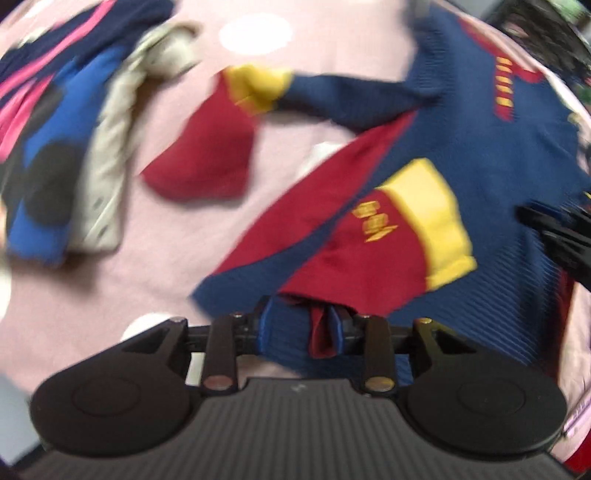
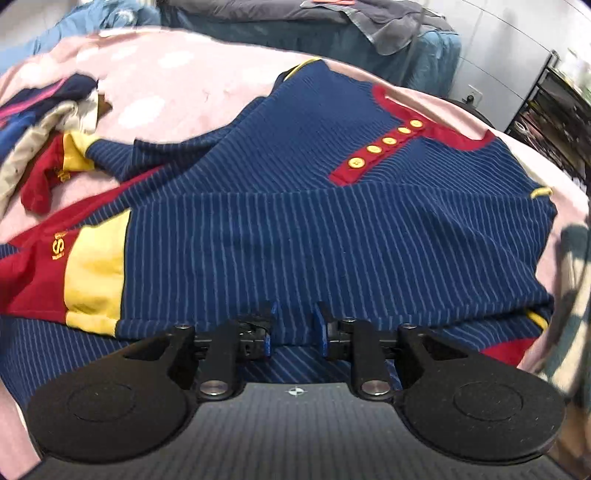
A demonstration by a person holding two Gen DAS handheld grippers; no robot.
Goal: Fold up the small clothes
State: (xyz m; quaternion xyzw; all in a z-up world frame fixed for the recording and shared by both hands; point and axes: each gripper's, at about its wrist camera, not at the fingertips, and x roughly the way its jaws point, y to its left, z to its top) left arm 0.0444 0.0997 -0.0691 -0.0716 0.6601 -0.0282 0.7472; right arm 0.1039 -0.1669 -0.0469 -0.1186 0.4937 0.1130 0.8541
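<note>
A small navy striped romper point(image 2: 295, 229) with red collar, yellow buttons and red-and-yellow cuffs lies spread on the pink dotted cover point(image 2: 177, 74). It also shows, blurred, in the left wrist view point(image 1: 461, 166). My left gripper point(image 1: 301, 328) is shut on a bunched fold of its red and navy cloth, with a red-and-yellow cuff point(image 1: 399, 236) just ahead. My right gripper point(image 2: 295, 325) is shut on the romper's navy hem, cloth pinched between the blue pads. The right gripper's black body point(image 1: 561, 236) shows at the right edge of the left wrist view.
A pile of other small clothes point(image 1: 62, 147), blue, pink and beige, lies at the left; it also shows in the right wrist view point(image 2: 40, 118). A grey-blue bed point(image 2: 332, 29) stands behind, a dark shelf point(image 2: 554, 99) at the far right.
</note>
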